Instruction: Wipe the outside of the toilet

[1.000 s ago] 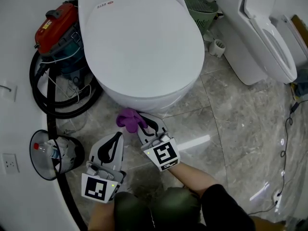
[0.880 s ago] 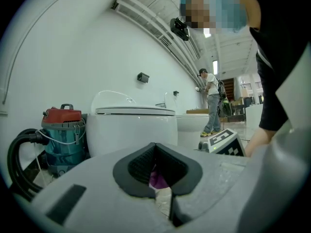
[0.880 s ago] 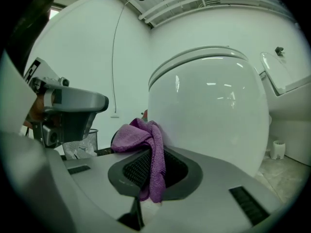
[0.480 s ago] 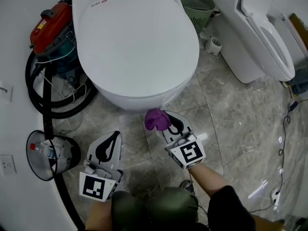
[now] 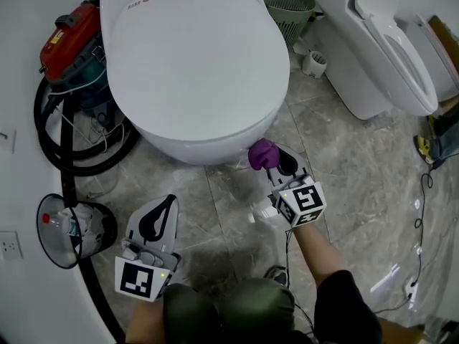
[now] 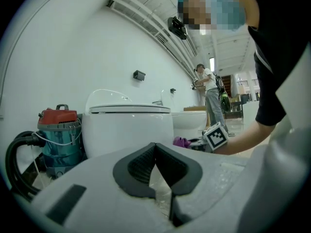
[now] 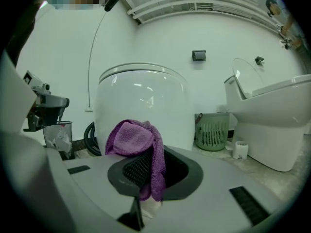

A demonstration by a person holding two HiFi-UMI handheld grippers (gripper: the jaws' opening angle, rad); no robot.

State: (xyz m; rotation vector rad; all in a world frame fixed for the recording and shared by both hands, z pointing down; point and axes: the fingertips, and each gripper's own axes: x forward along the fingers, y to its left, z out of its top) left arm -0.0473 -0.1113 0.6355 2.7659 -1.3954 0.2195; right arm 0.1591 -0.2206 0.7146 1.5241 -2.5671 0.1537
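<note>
A white toilet (image 5: 193,63) with its lid down fills the upper middle of the head view; it also stands ahead in the right gripper view as the toilet (image 7: 143,106) and in the left gripper view as the toilet (image 6: 127,125). My right gripper (image 5: 276,162) is shut on a purple cloth (image 5: 262,154), held low at the bowl's front right side, close to its wall. The cloth (image 7: 138,142) bunches over the jaws. My left gripper (image 5: 156,219) hangs lower left above the floor, jaws shut with nothing between them.
A red and teal vacuum (image 5: 70,45) with black hose (image 5: 72,156) sits left of the toilet. A black waste bin (image 5: 72,228) stands at lower left. A green basket (image 5: 287,6) and a second white toilet (image 5: 391,49) stand at right. Cables (image 5: 423,192) lie on the marble floor.
My right gripper has carried the purple cloth rightward along the front of the bowl, from its front left to its front right. The left gripper has barely moved.
</note>
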